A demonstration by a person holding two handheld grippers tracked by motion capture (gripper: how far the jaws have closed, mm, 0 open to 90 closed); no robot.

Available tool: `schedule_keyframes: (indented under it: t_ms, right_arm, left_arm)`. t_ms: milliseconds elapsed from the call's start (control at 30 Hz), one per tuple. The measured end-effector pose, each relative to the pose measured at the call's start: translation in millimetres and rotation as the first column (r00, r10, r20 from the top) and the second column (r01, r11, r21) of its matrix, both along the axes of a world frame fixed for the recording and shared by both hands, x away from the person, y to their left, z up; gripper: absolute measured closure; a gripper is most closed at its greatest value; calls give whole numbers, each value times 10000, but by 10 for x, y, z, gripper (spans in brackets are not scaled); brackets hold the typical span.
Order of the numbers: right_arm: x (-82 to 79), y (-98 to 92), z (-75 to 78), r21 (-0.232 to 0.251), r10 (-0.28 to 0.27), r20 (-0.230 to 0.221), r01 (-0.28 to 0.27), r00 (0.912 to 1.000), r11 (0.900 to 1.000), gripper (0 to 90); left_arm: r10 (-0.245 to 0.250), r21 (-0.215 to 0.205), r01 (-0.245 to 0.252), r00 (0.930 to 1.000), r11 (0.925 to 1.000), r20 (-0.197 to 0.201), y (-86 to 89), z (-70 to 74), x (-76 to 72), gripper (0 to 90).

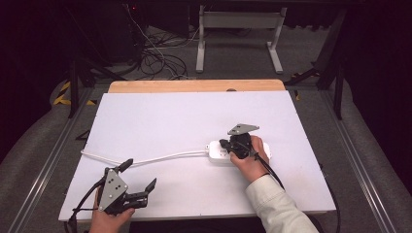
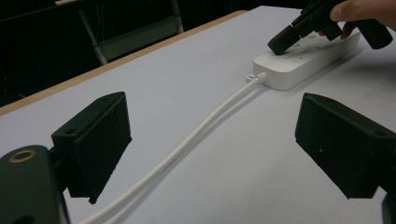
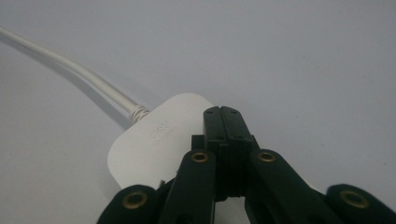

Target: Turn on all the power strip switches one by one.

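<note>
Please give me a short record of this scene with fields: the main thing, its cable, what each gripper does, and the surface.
main thing: white power strip, flat on the table
cable: white cable, leaves the strip's end and runs toward the left gripper
right gripper: shut, jaws together, tips over the strip's top; contact not certain
left gripper: open, empty, apart from the strip, near the cable
surface: white table

A white power strip (image 1: 219,151) lies flat on the table, its cord (image 1: 145,158) trailing left.
</note>
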State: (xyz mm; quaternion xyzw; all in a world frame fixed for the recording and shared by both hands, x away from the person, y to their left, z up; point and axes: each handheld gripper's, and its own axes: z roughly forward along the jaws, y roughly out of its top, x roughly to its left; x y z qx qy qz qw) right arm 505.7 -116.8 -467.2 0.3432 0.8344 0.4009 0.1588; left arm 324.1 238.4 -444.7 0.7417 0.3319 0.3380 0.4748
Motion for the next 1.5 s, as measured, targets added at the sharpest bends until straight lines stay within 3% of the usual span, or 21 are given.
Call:
schedule_keyframes:
  t_ms: [367,533,600,767,1100,1267,1500]
  right_arm:
    - [-5,10,-7,-41,-54,16,54,10000,10000,900]
    - [10,-6,38,32,-185,-333,186,9993,9998,900]
    - [-11,-30,76,62,-278,-110,279,9996,9996,900]
    - [-109,-82,254,823,-75,790,10,9968,9966,899]
    - [-179,-119,367,1127,111,985,-223,9951,9934,868]
    - [-207,-122,418,1085,315,1043,-429,9940,9932,754]
    - [-285,-172,536,1177,396,1288,-549,9909,9915,661]
  left_arm:
    - [13,-63,-13,10000,10000,-55,-11,-5,0,111]
    - [25,-70,-25,10000,10000,-37,-6,-2,5,111]
    - [34,-44,-34,10000,10000,-33,1,2,5,110]
    - [7,-12,-7,10000,10000,3,-1,3,5,111]
    - [3,-27,-3,10000,10000,-2,-3,3,7,111]
    - [-20,-31,20,10000,10000,-11,-3,4,11,110]
    - [-12,-95,12,10000,10000,-36,-5,4,6,111]
